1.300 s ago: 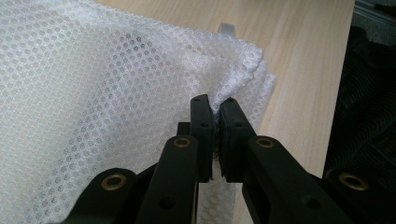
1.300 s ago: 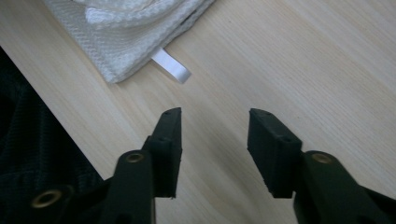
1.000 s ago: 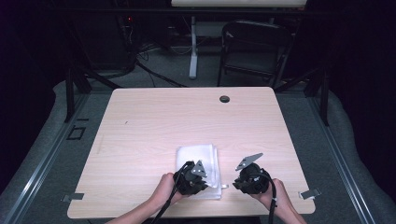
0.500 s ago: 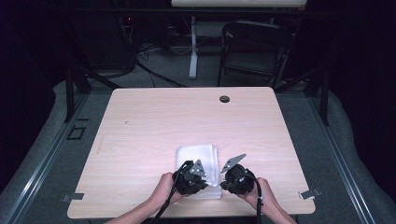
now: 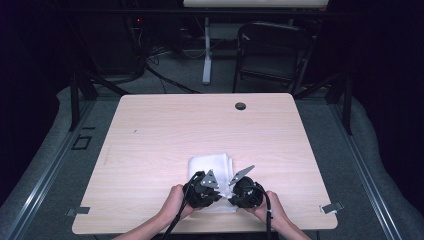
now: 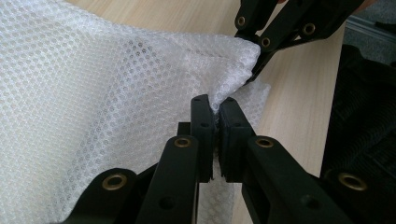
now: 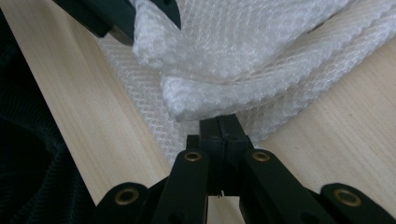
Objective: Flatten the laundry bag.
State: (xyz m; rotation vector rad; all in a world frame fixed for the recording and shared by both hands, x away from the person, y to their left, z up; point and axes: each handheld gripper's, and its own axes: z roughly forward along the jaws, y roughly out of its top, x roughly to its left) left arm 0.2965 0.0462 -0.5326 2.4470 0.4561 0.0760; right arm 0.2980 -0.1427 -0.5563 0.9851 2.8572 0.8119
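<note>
- Evidently your right gripper (image 5: 239, 184) crossed in from the right since a second earlier and came against the near edge of the white mesh cloth (image 5: 211, 166); its jaws had just been closing and stood shut on that edge.
- Your left gripper (image 5: 209, 186) held its place, jaws pinched on a fold of the cloth.
- The cloth lay folded on the table (image 5: 165, 130), near its front edge.
- Judgement: both grips were set, so lifting or unfolding could follow.

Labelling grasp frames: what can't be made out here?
- High view: near edge of the white mesh cloth, hidden under both grippers.
- Right gripper view: whether the right gripper pinches cloth; its tips touch the folded edge, no mesh seen between them.
- Left gripper view: cloth's far side, cut off by the frame's edges.
</note>
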